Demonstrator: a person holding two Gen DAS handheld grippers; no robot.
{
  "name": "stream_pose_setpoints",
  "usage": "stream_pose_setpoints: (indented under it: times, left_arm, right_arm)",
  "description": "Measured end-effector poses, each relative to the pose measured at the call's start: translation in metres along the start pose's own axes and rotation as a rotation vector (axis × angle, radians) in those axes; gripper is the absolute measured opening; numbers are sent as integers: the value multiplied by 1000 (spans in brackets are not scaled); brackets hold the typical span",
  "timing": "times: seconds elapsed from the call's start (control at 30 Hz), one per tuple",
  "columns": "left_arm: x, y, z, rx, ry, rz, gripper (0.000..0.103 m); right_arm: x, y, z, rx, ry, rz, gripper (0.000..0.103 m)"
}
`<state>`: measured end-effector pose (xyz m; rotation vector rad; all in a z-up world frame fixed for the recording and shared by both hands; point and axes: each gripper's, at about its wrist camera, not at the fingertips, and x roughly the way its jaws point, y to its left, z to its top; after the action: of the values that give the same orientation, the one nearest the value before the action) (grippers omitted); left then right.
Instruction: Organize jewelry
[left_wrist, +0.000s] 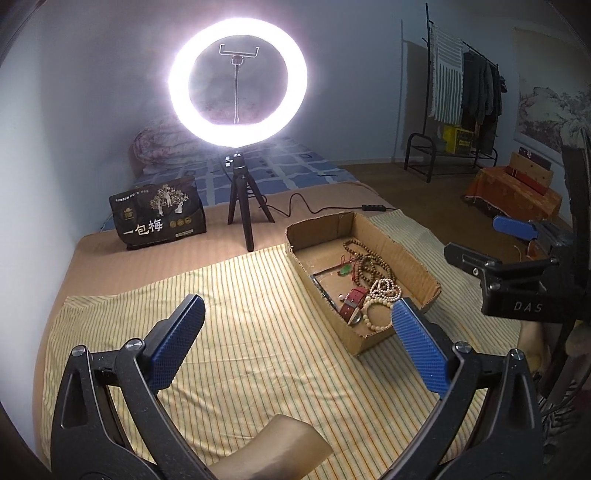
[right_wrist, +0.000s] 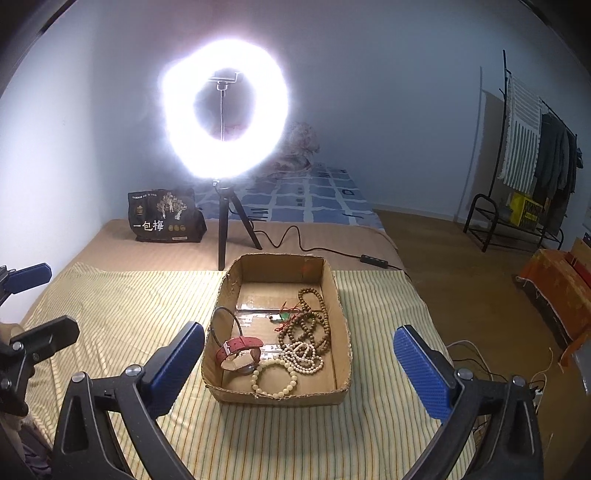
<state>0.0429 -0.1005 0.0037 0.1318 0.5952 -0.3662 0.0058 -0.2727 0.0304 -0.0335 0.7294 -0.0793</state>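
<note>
Now I am holding both claws spread wide with nothing between their pads, the left gripper (left_wrist: 291, 339) hanging left of the cardboard box (right_wrist: 343, 325), the right gripper (right_wrist: 299, 369) hanging just before its near wall. All the jewelry I can see is lying inside that box, from left: one thin dark bangle (right_wrist: 221, 314), one red-strapped watch (right_wrist: 242, 350), one pale bead bracelet (right_wrist: 275, 378), one green pendant on red cord (right_wrist: 284, 315), one white bead strand (right_wrist: 303, 356), one brown bead coil (right_wrist: 308, 321). I am judging that lowering one claw over a single untangled piece, clear of the coils, works best.
</note>
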Motion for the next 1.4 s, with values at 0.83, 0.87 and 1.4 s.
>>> stream_pose_setpoints:
  times: [0.83,0.87,1.4]
  left_arm:
    - [5,-3,-4,7,6,7,103]
    - [5,-3,-4,6,5,5,103]
    - [4,-3,-6,12,3,9,103]
  right_arm:
    - [6,7,2,-12,-7,26,103]
    - [6,6,2,-12,-7,25,103]
    - [6,8,1,-11,-5,26,103]
